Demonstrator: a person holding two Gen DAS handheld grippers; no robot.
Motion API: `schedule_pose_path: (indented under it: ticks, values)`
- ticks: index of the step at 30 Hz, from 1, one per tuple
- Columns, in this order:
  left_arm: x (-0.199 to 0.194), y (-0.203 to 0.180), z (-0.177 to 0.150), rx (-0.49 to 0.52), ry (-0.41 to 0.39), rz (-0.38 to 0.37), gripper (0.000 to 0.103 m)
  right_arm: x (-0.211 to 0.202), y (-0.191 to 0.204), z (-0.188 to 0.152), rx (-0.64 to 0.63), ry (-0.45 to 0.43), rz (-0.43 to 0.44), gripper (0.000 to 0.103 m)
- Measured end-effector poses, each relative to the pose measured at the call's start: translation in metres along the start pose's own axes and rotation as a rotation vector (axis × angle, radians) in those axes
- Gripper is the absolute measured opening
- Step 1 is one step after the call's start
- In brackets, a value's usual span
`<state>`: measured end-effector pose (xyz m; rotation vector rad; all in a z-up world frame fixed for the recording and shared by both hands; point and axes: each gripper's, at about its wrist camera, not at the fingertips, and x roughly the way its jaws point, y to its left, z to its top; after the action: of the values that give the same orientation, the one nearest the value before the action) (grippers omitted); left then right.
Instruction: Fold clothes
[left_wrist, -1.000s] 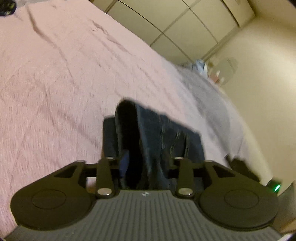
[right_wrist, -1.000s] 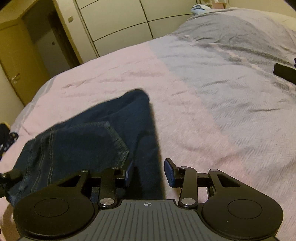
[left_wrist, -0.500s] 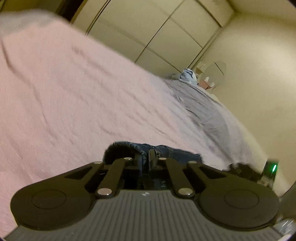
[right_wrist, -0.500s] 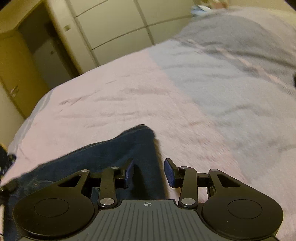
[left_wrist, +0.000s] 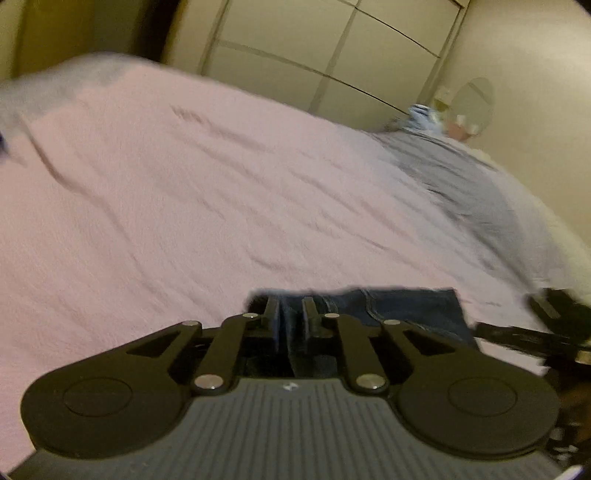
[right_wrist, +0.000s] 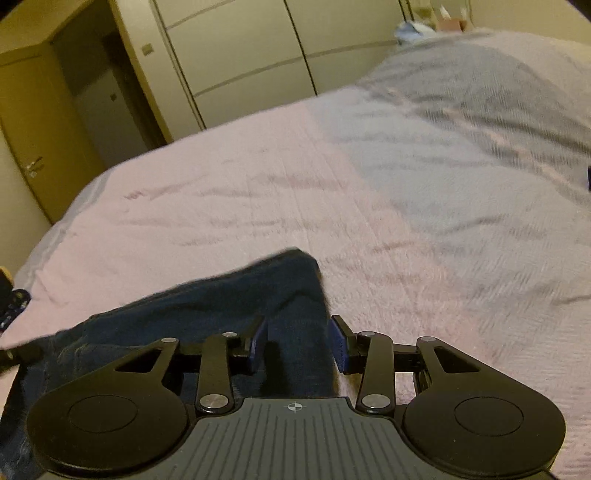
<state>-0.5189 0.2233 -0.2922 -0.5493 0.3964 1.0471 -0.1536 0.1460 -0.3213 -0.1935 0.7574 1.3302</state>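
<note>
Dark blue jeans lie in a folded heap on the pink bed cover. In the left wrist view a fold of the jeans runs between the fingers of my left gripper, which is shut on the denim low over the bed. My right gripper is open, its blue-padded fingers standing either side of a jeans corner without pinching it. The right gripper also shows at the far right of the left wrist view.
The bed cover turns grey towards the right. Cream wardrobe doors and a room door stand beyond the bed. A pale blue bundle lies at the far end, and a dark object at the right edge.
My left gripper went from open around the jeans to shut on them and dropped low over the bed. The right gripper stayed open and moved closer over the jeans corner.
</note>
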Motion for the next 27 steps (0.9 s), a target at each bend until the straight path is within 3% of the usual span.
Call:
schedule_pose_path:
  ticks: [1,4,7,10,13,16,18,19,22,27]
  values:
    - [-0.007,-0.009,0.003,0.035,-0.02,0.025,0.007,0.0,0.005,0.002,-0.021,-0.006,0.003,0.04]
    - [-0.007,-0.033,0.01,0.095,-0.008,-0.038,0.009,0.003,0.022,0.007,-0.085,-0.018,0.01,0.04]
    - [0.028,-0.044,0.003,0.17,0.084,-0.029,0.009,0.02,0.036,0.008,-0.138,-0.008,-0.005,0.04]
    - [0.068,-0.035,-0.017,0.195,0.159,0.011,0.014,0.046,0.037,0.005,-0.152,0.059,-0.019,0.04]
    - [0.073,-0.028,-0.024,0.182,0.14,-0.001,0.014,0.071,0.036,-0.001,-0.166,0.128,-0.044,0.04]
    - [0.078,-0.021,-0.03,0.169,0.12,-0.013,0.014,0.069,0.039,-0.002,-0.189,0.125,-0.061,0.04]
    - [0.066,-0.022,-0.025,0.148,0.108,-0.013,0.014,0.057,0.037,-0.002,-0.166,0.106,-0.056,0.04]
    - [0.058,-0.023,-0.021,0.135,0.102,-0.011,0.008,0.045,0.035,-0.002,-0.145,0.09,-0.056,0.04]
    - [0.009,-0.028,-0.015,0.109,0.033,-0.035,0.005,-0.001,0.031,-0.008,-0.094,0.037,-0.025,0.04]
    - [-0.055,-0.044,-0.044,0.153,-0.022,-0.075,0.005,-0.068,0.038,-0.044,-0.1,-0.027,0.016,0.04]
